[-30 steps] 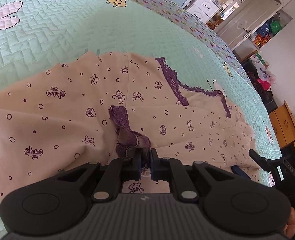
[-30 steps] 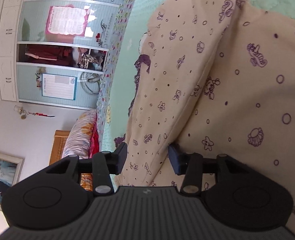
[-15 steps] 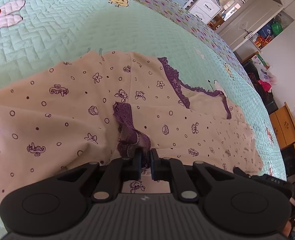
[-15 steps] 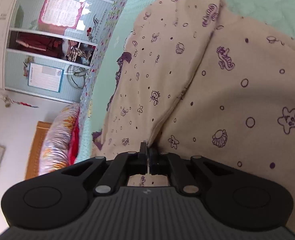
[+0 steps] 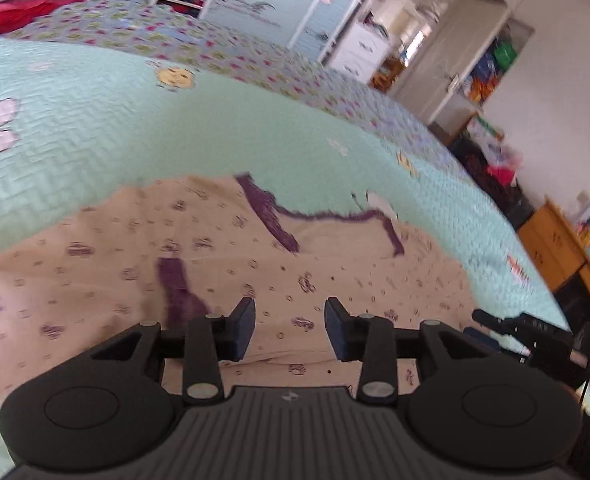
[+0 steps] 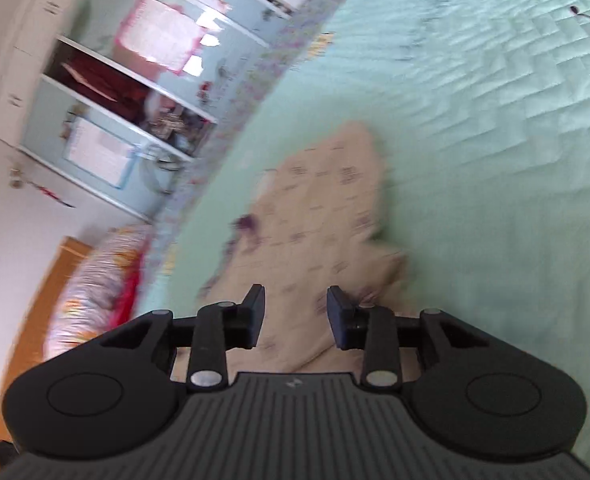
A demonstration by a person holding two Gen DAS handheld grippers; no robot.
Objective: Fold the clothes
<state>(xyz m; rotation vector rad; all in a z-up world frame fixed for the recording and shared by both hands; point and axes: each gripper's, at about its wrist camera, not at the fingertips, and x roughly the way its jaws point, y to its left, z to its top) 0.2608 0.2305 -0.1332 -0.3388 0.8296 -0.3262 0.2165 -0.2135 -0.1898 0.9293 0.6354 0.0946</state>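
A: Your left gripper (image 5: 290,328) has its jaws parted and opening, with nothing pinched between the pads; only the cloth lying below shows through the gap. Your right gripper (image 6: 295,316) is the same, jaws opening, pads clear of the fabric under them.

B: And the garment itself?

A: The beige garment (image 5: 223,264), printed with small purple figures, lies spread on the mint-green quilted bedspread (image 5: 135,120). In your left wrist view it fills the lower middle, right under your fingers. Its purple lace trim (image 5: 269,216) runs along the far edge, and another strip of the same purple lies just left of your left finger (image 5: 241,328).

B: Can you see my right gripper from the left side?

A: Yes, it sits at the right edge of that view (image 5: 531,336), over the near right corner of the cloth. Whether it touches the cloth there, I cannot tell.

B: What does the right wrist view give you?

A: It is blurred. The garment runs away from your fingers as a long folded band, with bare bedspread to its right. A pillow (image 6: 95,280) and a wardrobe (image 6: 107,92) show off to the left.
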